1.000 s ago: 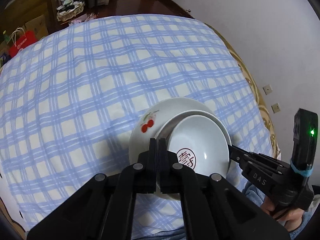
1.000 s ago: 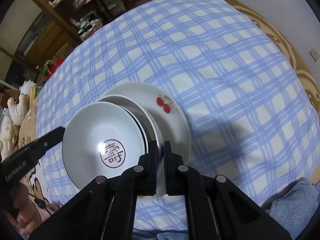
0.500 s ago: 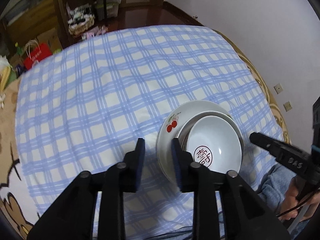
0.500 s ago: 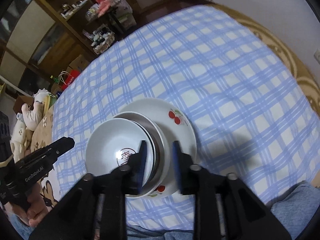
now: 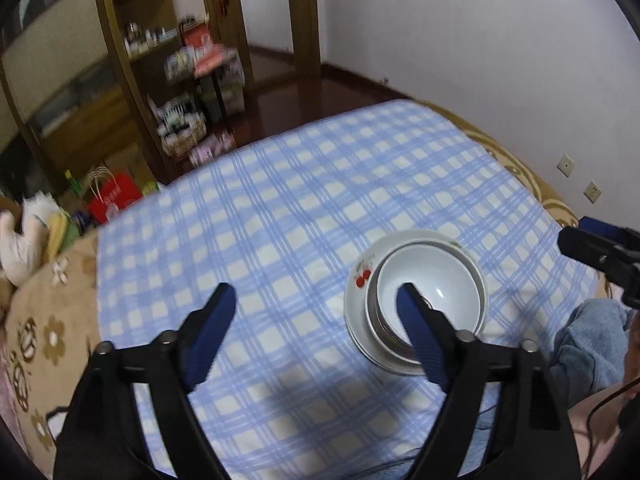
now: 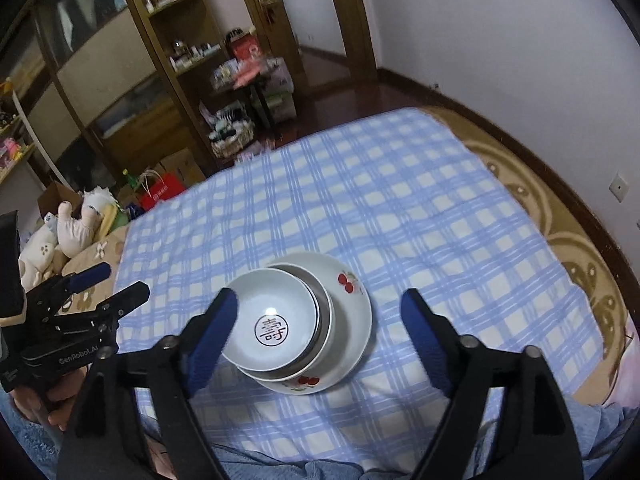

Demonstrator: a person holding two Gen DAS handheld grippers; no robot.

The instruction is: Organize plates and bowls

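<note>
stack: white bowl with the red seal [image 6: 274, 320] is nesting in a metal bowl [image 6: 322, 320], both sitting on the cherry plate [image 6: 352, 312], near the front edge of the blue checked cloth [image 6: 400, 208]

left gripper [image 5: 316, 312]: hanging above the cloth, jaws gaping wide, gripping nothing; stack is lying off to its right

right gripper [image 6: 320, 312]: also spread wide and empty, stack sitting between its fingers but left of centre, looks like the nearer one

status: stacking is looking pretty much done imo
</note>
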